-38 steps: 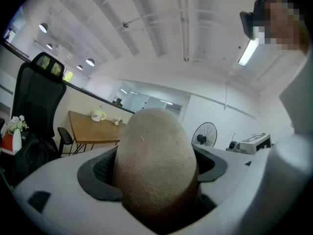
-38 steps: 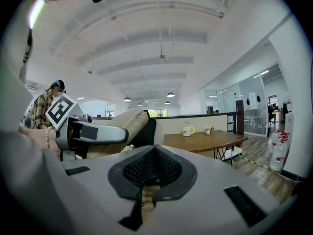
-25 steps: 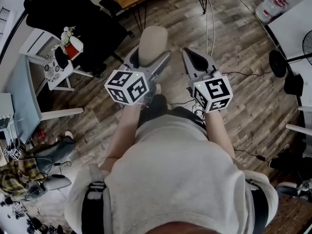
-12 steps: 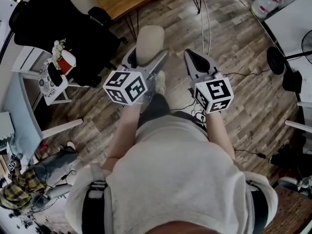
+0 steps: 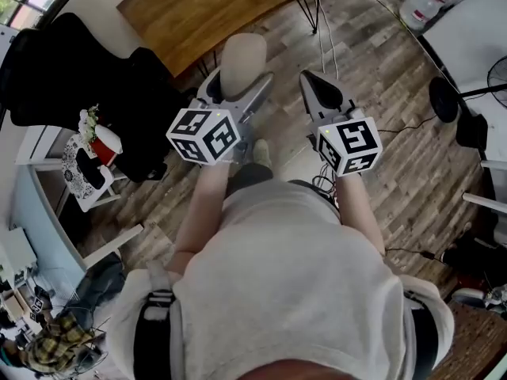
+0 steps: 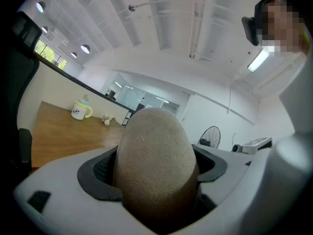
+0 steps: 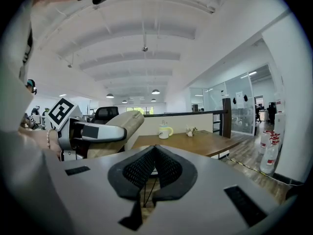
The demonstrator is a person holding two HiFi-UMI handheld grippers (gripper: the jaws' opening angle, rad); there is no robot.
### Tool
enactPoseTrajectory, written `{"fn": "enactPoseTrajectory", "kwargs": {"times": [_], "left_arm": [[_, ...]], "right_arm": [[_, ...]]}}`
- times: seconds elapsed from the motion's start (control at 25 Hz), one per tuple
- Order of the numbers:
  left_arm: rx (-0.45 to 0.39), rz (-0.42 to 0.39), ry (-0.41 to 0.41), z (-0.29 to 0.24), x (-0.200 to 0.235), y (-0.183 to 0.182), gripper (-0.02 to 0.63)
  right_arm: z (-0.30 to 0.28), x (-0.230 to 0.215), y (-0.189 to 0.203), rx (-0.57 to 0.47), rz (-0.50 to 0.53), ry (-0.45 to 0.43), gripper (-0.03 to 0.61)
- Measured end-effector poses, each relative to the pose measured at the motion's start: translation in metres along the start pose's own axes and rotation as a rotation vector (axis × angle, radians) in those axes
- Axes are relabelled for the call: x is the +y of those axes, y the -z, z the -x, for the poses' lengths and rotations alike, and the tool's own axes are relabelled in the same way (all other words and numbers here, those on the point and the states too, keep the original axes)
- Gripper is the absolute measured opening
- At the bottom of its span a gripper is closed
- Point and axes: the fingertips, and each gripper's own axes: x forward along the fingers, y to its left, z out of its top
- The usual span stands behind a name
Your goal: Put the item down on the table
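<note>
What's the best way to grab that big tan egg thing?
Probably around its wide lower half, coming from the base, as the left hand-held gripper holds the tan egg-shaped item now: one pad on each rounded side, top poking out. Nearer the tapering tip it could slip.
</note>
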Motion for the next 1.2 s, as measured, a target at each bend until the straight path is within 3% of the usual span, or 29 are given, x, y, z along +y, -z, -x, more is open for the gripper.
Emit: {"fn": "enactPoseTrajectory", "kwargs": {"times": [0.36,0.68,1.2], "left_arm": [[-0.001,-0.013,0.046,-0.058,0.051,-0.043,0.420],[-0.001,0.045,0.052,-0.067,0.084,-0.047,0.420],[-0.049,0.052,-0.054,-0.105,0.142,-0.074,0.420]], "right_arm": [[-0.079,-0.034,-0.023,-0.009,0.010,0.028,0.011],[-0.116,-0.034,-0.016,0.034,0.020,0.015,0.011],[-0.200,-0.072,-0.035,0.021,0.048,-0.096,0.011]]}}
